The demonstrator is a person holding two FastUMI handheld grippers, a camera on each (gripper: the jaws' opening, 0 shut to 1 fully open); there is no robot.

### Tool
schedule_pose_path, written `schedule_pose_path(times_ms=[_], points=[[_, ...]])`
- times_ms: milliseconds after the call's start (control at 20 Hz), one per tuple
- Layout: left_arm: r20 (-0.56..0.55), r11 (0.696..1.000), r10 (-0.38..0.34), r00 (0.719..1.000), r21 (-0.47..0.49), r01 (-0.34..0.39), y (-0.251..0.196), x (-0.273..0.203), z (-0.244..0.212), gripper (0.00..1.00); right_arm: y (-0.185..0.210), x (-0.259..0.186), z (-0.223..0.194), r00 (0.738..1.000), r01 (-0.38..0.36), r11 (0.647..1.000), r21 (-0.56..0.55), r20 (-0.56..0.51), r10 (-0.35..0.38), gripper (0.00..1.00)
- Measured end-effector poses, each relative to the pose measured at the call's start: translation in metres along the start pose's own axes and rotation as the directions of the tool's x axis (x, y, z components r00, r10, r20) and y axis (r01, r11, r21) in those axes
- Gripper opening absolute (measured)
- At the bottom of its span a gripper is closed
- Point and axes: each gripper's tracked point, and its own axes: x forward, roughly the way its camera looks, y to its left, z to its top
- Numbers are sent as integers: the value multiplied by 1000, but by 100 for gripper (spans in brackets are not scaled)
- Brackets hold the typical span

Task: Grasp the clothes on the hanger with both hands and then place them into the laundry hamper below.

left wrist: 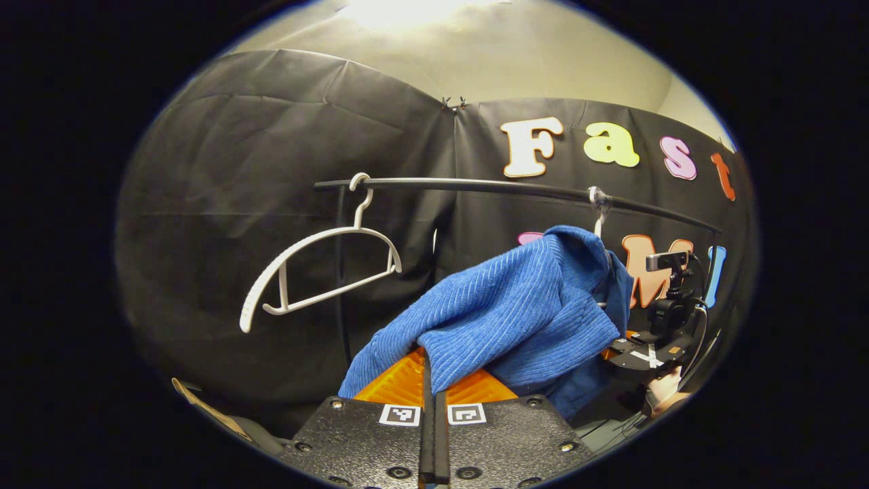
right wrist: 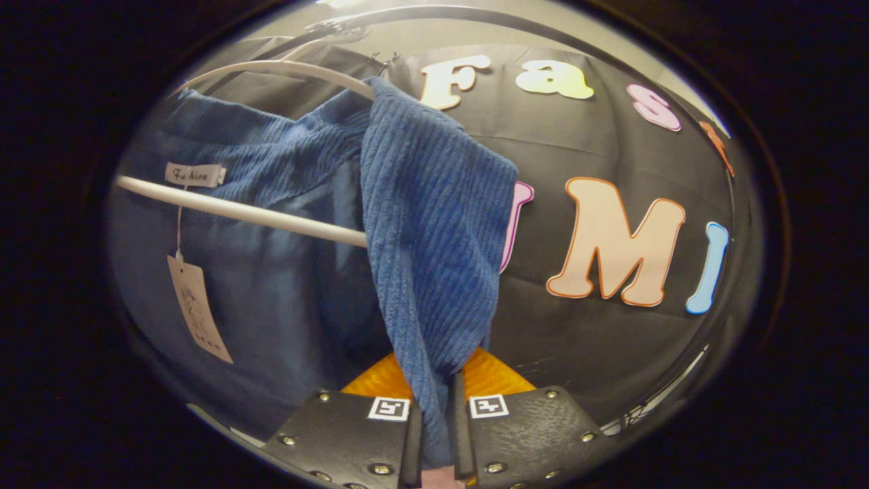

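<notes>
A blue ribbed garment (left wrist: 516,305) hangs from a white hanger on the black rail (left wrist: 475,186). My left gripper (left wrist: 432,390) is shut on its lower left edge, the cloth draping over both fingers. In the right gripper view the same blue garment (right wrist: 434,224) drapes over a white hanger (right wrist: 244,212), and my right gripper (right wrist: 434,407) is shut on a hanging fold of it. A white neck label and a paper tag (right wrist: 198,309) show inside the garment. The right gripper (left wrist: 648,353) and the hand holding it appear beyond the garment in the left gripper view.
An empty white hanger (left wrist: 319,272) hangs tilted on the rail's left end. The rail's upright post (left wrist: 341,272) stands behind it. A brown cardboard edge (left wrist: 204,404) pokes in at lower left.
</notes>
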Motion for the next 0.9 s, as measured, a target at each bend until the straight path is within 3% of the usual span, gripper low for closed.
schedule_pose_path(times_ms=[250, 550, 750, 900], points=[[13, 999, 20, 1000, -45, -19, 14, -7, 15, 1, -31, 1, 17, 998, 54, 998, 14, 29, -54, 18], [46, 998, 1, 999, -59, 2, 18, -14, 45, 1, -55, 5, 35, 994, 90, 996, 14, 58, -90, 18], [73, 993, -15, 997, -117, 23, 24, -18, 64, 1, -69, 8, 42, 992, 106, 994, 27, 72, -108, 18], [91, 995, 1, 996, -99, 8, 38, -15, 74, 1, -73, 7, 47, 991, 108, 994, 25, 80, -110, 18]])
